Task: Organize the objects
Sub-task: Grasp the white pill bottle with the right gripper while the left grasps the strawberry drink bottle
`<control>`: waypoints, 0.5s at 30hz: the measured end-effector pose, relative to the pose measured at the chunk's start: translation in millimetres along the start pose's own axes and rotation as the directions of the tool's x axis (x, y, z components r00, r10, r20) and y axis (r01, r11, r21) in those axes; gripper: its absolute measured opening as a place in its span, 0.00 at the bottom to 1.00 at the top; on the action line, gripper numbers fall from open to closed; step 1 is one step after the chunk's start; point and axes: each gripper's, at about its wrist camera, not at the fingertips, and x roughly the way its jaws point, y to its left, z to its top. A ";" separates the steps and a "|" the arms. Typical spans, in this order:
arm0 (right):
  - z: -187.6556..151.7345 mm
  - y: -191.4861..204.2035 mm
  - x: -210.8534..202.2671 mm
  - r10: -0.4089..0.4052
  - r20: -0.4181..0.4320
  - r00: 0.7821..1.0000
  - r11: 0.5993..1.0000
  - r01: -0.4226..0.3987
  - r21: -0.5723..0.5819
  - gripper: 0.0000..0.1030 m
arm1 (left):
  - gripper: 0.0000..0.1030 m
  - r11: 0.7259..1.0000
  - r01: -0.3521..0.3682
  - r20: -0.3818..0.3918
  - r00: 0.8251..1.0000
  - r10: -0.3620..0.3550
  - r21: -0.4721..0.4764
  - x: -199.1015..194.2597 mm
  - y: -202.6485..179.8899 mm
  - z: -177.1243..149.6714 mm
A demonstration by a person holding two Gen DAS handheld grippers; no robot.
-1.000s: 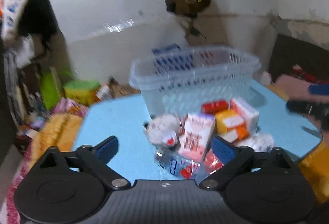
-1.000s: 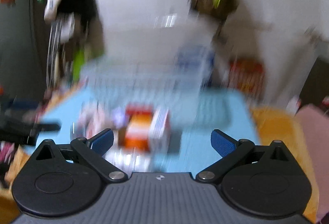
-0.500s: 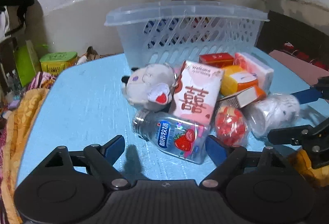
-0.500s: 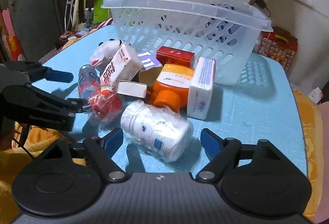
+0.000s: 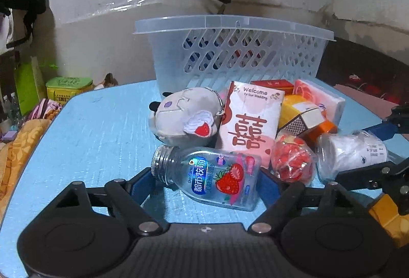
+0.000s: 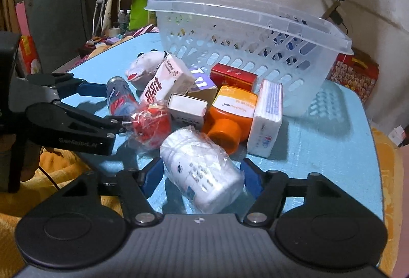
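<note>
A pile of objects lies on the blue table in front of a clear plastic basket. My left gripper is open, its fingers on either side of a clear strawberry drink bottle lying on its side. My right gripper is open, its fingers on either side of a white plastic-wrapped bottle, also lying down. Behind them lie a grey plush toy, a pink tissue pack, a red wrapped ball, an orange bottle and small boxes.
The basket stands at the table's far side and holds some items seen through its lattice. A white tissue pack stands beside the orange bottle. Yellow cloth hangs off the left table edge. Clutter fills the room's left side.
Both grippers have moved forward and down to the pile. The left one now straddles the strawberry bottle, the right one straddles the white wrapped bottle.
</note>
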 end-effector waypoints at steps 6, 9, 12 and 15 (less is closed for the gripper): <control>0.3 1.0 -23.3 0.018 0.074 0.997 1.000 -0.018 -0.014 0.66 | 0.84 0.998 -0.048 0.085 0.995 0.046 0.031 -19.8 -3.0 0.2; -0.4 1.7 -33.1 -0.011 0.113 0.994 1.000 0.015 -0.028 0.66 | 0.84 0.997 -0.072 0.100 0.993 0.070 0.015 -23.9 1.5 0.2; 0.8 -5.9 -36.1 -0.027 0.125 0.992 1.000 0.027 0.003 0.66 | 0.84 0.996 -0.087 0.114 0.990 0.088 -0.011 -28.1 8.2 0.4; 0.6 -16.1 -36.3 -0.043 0.125 0.991 0.999 0.039 0.036 0.66 | 0.83 0.995 -0.095 0.130 0.987 0.097 -0.025 -31.5 10.6 1.0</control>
